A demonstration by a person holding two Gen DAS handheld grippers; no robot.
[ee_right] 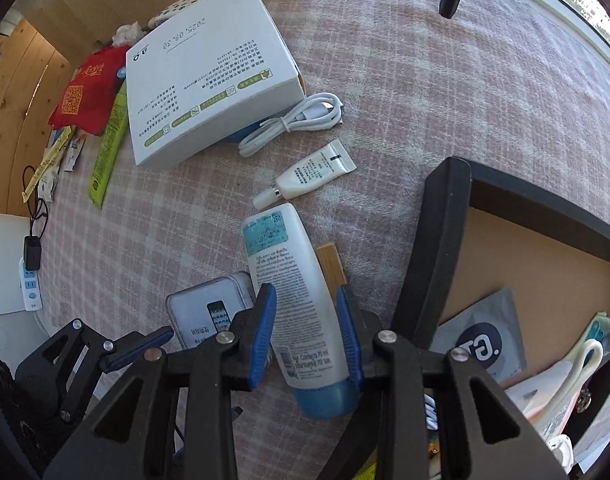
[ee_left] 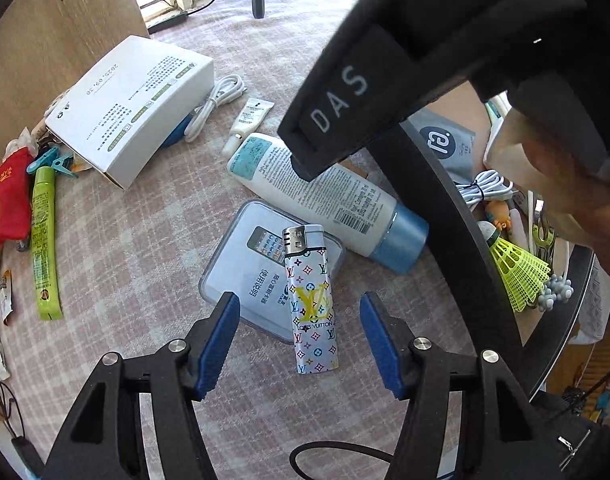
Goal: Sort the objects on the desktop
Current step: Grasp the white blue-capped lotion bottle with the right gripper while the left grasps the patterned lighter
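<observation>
A patterned lighter (ee_left: 311, 300) lies on a clear plastic case (ee_left: 245, 276) on the checked cloth. My left gripper (ee_left: 301, 312) is open, its blue pads either side of the lighter, not touching it. A white lotion tube with a blue cap (ee_left: 325, 200) lies beyond; it also shows in the right wrist view (ee_right: 301, 312). My right gripper (ee_right: 307, 300) straddles this tube, its pads close on both sides; contact is unclear. The right gripper's black body (ee_left: 385, 92) hangs over the tube in the left wrist view.
A black storage box (ee_right: 437, 248) holding packets, a cable and a yellow shuttlecock (ee_left: 517, 272) stands at the right. A white carton (ee_right: 209, 92), white cable (ee_right: 293, 120), small tube (ee_right: 309, 172), green tube (ee_left: 45, 240) and red pouch (ee_left: 5, 204) lie farther off.
</observation>
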